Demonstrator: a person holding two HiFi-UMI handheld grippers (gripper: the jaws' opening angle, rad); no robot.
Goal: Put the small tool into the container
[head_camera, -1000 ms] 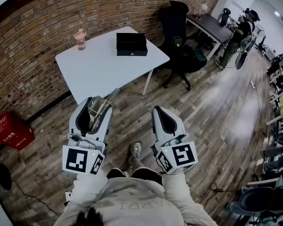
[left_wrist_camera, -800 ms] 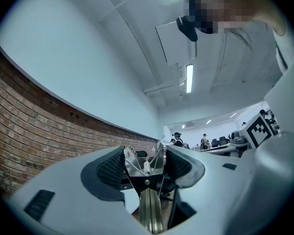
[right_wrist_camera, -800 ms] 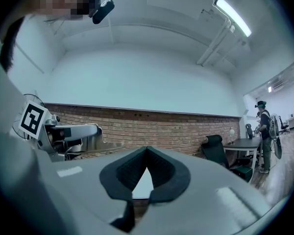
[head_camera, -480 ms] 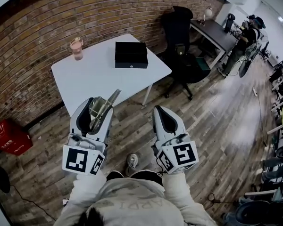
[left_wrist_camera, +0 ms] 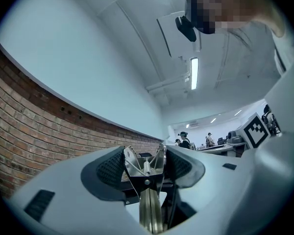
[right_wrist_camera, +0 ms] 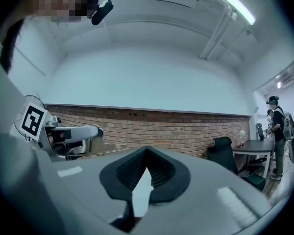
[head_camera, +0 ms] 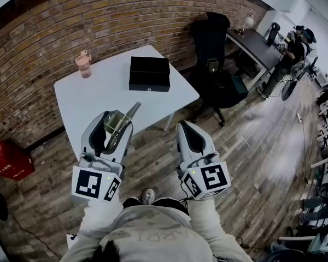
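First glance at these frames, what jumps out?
The left tongs, low in the head view, are clamped on a small metal tool whose end pokes out past them. Ahead, a black box and a pink cup sit on a white table by the brick wall. The right tongs are shut and empty.

Bright ceiling strip lights [right_wrist_camera: 232, 4], strong fisheye bending, dark vignetted corners

Looks steeply down from the head, close over left gripper [head_camera: 118, 120] and right gripper [head_camera: 187, 129], table [head_camera: 98, 100] and brick wall [head_camera: 38, 42] farther off. Rides just behind own jaws on each gripper, tilted up toward ceiling [right_wrist_camera: 152, 13]. Shares brick wall and far desk [head_camera: 254, 42] across all three.
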